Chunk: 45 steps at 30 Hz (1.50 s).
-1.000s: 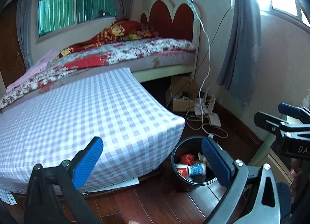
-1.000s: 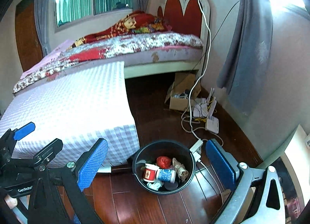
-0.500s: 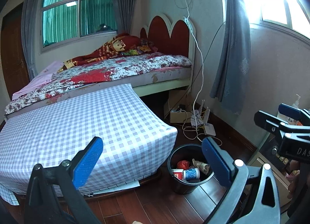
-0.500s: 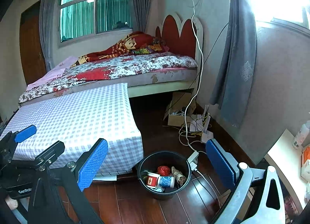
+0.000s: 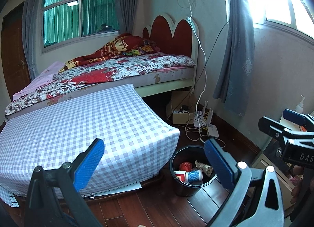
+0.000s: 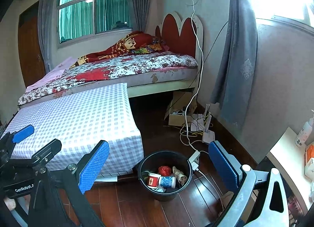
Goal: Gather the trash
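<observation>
Trash fills the black bin (image 6: 164, 175) at the lower centre of your right view: a red-and-white cup (image 6: 153, 180), a blue-patterned cup (image 6: 167, 181) and a red wad (image 6: 164, 170). Your right gripper (image 6: 159, 166) and left gripper (image 5: 155, 166) both gape empty, blue pads wide apart. Beyond, left, the checked table (image 6: 82, 117) stands; farther back, the bed (image 6: 125, 67).
</observation>
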Tool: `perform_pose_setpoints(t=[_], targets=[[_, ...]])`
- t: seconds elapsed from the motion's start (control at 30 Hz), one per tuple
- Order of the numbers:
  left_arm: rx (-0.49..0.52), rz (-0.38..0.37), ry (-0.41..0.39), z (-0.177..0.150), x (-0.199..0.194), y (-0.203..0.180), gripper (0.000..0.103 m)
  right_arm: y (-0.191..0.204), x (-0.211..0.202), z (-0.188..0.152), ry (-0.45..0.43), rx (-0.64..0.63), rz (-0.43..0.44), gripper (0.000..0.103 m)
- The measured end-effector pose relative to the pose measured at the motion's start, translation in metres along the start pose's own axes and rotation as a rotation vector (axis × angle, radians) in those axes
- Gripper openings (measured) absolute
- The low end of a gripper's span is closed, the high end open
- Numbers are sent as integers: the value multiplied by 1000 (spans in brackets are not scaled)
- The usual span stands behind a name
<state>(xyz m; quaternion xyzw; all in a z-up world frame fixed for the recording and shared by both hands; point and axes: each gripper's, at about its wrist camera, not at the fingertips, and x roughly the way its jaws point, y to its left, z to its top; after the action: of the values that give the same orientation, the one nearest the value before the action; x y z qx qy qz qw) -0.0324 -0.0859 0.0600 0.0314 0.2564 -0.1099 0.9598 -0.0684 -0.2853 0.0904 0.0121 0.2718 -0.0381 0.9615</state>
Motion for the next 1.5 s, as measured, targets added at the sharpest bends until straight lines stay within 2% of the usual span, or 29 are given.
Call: perform_pose_setpoints(t=[1.5], targets=[[26, -12, 5, 2, 6, -4, 102, -2, 1, -2, 3, 11, -6, 102]])
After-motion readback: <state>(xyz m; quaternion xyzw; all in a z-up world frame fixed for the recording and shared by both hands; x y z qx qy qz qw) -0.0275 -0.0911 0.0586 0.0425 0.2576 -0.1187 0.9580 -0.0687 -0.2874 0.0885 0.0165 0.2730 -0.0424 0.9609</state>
